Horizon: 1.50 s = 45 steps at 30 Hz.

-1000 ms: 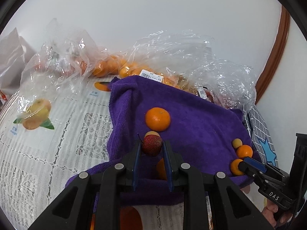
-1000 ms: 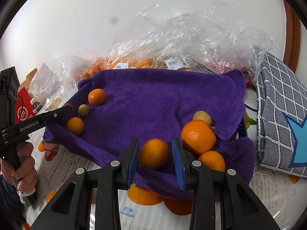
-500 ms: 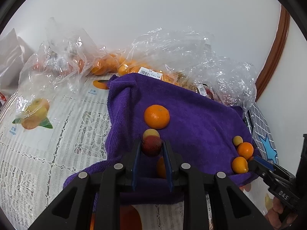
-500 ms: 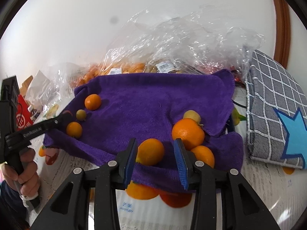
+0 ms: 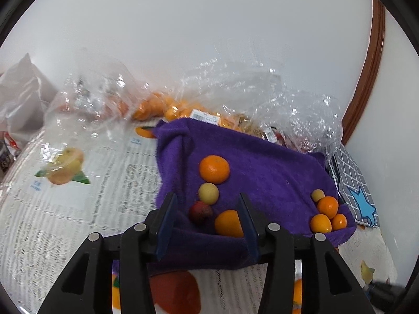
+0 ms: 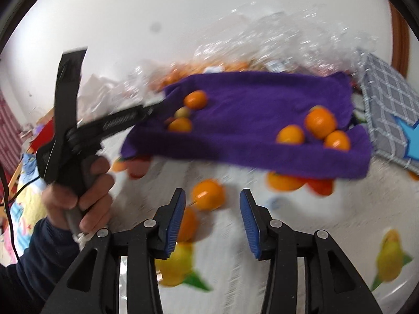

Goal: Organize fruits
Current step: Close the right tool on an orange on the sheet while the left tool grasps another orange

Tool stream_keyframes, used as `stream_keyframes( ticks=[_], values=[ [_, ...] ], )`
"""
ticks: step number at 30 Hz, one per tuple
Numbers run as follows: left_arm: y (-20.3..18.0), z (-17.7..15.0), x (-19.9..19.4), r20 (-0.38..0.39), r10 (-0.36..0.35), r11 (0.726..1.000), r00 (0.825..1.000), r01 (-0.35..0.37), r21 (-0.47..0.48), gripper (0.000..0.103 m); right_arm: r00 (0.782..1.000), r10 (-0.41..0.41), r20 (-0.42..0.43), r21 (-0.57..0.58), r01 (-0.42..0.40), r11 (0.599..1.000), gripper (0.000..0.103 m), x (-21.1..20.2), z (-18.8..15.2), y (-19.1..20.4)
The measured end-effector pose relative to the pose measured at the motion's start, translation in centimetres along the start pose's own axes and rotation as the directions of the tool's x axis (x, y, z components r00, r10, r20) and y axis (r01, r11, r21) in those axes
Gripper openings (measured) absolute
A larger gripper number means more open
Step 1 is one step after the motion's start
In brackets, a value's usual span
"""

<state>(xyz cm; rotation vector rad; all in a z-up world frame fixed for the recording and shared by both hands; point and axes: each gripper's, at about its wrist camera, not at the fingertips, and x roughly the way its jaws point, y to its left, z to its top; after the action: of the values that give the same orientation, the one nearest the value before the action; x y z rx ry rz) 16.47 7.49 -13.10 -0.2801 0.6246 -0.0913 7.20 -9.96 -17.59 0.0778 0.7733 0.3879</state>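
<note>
Since both grippers are spread wide and holding nothing, the fruit sits sorted on the purple towel (image 5: pixel 262 162): the left gripper (image 5: pixel 207 219) frames a red lychee (image 5: pixel 200 212) lying with an orange (image 5: pixel 214 169), while more oranges (image 5: pixel 327 206) cluster at the towel's other end. Looks like grouping by side. The right gripper (image 6: pixel 212 219) hangs over the printed tablecloth (image 6: pixel 301 235), blurry.

Black left gripper (image 5: pixel 207 219) with blue pads, silver screws; bare hand (image 6: pixel 78 193), dark sleeve.
</note>
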Motion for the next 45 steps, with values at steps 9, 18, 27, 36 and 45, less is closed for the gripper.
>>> stream_keyframes(
  ticks=[9,18,27,36,45],
  values=[
    [1.0,-0.8,-2.4,0.028,-0.001,1.000,1.000,0.001,0.012,0.047,0.997,-0.028,-0.070,-0.036,0.025,0.999,0.049,3.1,-2.2,2.9],
    [-0.8,-1.9,-3.4,0.010,-0.085,0.994,0.996,0.084,0.075,0.047,0.999,-0.007,-0.042,-0.030,0.006,1.000,0.042,1.5,-2.8,2.4],
    [-5.8,-5.0,-3.4,-0.151,-0.278,0.925,0.948,0.307,0.225,0.047,0.988,-0.154,0.028,0.001,0.154,0.988,0.042,-4.0,-4.8,-2.8],
    [-9.5,-7.2,-0.7,-0.286,-0.209,0.915,0.935,0.290,0.279,0.047,0.971,-0.233,0.050,0.104,0.227,0.968,0.042,-6.2,-6.1,-7.8],
    [-9.1,-7.0,-0.2,-0.286,-0.175,0.931,0.942,0.252,0.262,0.031,0.974,-0.221,0.048,0.130,0.213,0.968,0.042,-5.8,-6.3,-8.6]
  ],
)
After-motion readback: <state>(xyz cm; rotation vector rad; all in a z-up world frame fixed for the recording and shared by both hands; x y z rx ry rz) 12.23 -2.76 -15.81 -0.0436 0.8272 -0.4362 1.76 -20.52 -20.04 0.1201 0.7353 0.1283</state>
